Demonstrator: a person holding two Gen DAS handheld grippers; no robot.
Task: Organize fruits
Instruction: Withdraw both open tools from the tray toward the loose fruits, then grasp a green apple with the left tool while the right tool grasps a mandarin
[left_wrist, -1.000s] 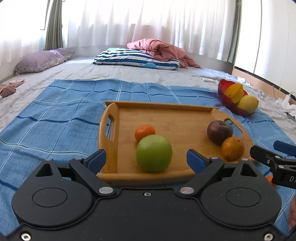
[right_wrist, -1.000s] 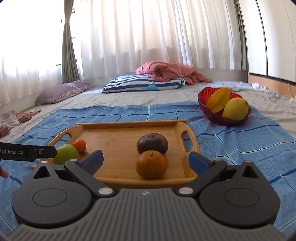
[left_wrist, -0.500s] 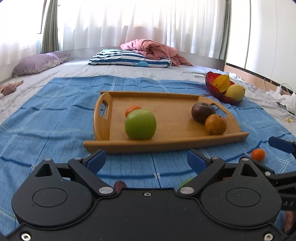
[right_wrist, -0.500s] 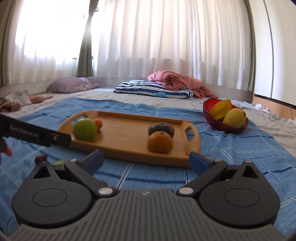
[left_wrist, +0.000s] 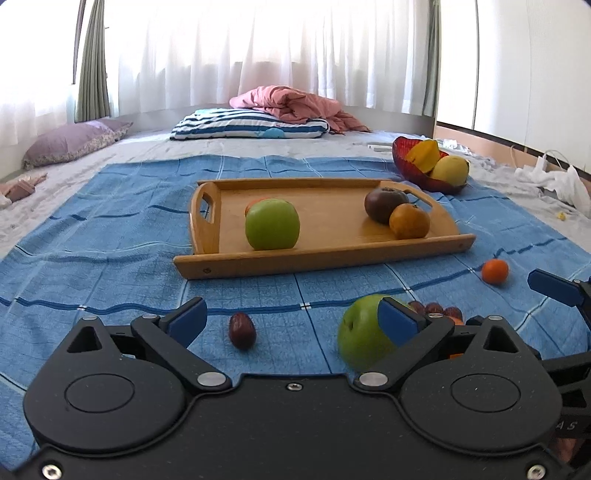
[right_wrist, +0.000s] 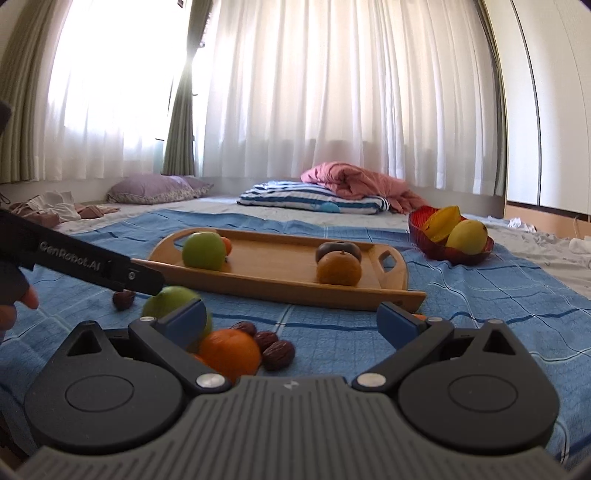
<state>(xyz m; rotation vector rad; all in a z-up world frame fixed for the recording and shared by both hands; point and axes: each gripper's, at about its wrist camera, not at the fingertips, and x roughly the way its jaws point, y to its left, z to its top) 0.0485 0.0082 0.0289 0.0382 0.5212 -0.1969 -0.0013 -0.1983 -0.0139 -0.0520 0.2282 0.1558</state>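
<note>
A wooden tray (left_wrist: 314, 263) lies on the blue cloth, bearing a green apple (left_wrist: 271, 223), a small orange (left_wrist: 254, 203), a dark fruit (left_wrist: 384, 205) and an orange (left_wrist: 410, 220). Nearer me on the cloth lie a date (left_wrist: 242, 329), a second green apple (left_wrist: 360, 334) partly behind my right-hand finger, more dates (left_wrist: 436, 308) and a small orange (left_wrist: 495, 271). My left gripper (left_wrist: 291, 319) hovers low over the cloth, its jaws opening with nothing pressed between them. My right gripper (right_wrist: 291, 321) stands open above an orange (right_wrist: 231, 352) and dates (right_wrist: 277, 354).
A red bowl (left_wrist: 406, 158) with yellow fruits sits past the tray's right end. Pillows and a pink blanket (left_wrist: 288, 103) lie at the back of the bed. In the right wrist view the left gripper's body (right_wrist: 92, 266) and a hand (right_wrist: 14, 306) cross the left side.
Both grippers have drawn back from the tray and sunk lower. Loose fruits on the cloth in front of the tray have come into view.
</note>
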